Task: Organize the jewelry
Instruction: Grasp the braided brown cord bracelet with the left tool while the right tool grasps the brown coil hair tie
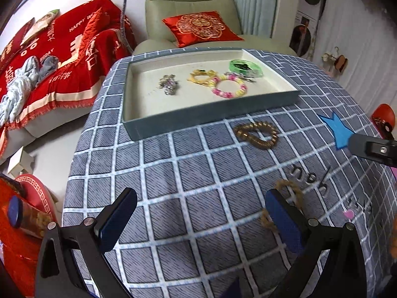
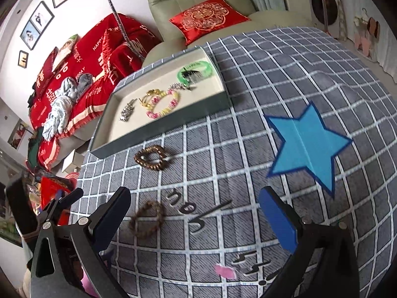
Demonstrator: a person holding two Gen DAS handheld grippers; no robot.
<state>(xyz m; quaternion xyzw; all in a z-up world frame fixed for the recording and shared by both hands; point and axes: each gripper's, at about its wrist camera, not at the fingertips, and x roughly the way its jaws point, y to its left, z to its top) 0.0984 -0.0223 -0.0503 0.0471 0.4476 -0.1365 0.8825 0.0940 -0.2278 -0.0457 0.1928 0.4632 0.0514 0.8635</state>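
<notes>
Meanwhile, both sets of tongs hang wide apart and hold nothing: the left tongs point(image 1: 201, 221) over the checked cloth, the right tongs point(image 2: 196, 219) nearer the blue star point(image 2: 307, 146) printed on it. A shallow grey tray point(image 1: 213, 110) sits on the far part of the worktop, and inside it lie a silver brooch point(image 1: 169, 84), a yellow ornament point(image 1: 199, 77), a pink-and-yellow bead bracelet point(image 1: 229, 87) and a green bangle point(image 1: 245, 67), the last three crowded together toward one end. Just outside the tray's near wall rests a dark gold coiled bracelet point(image 1: 256, 134), flat on the blue-grey checked tablecloth point(image 1: 173, 173). Closer in lies a brown beaded bracelet point(image 2: 147, 217), partly hidden behind the left tongs' right finger in the left wrist view and blurred in both. Behind the worktop stands a pale green armchair point(image 1: 188, 2) with a red embroidered cushion point(image 1: 201, 27), and beside it a sofa under a red throw point(image 1: 62, 57). Framed pictures point(image 2: 37, 23) hang on the white wall.
</notes>
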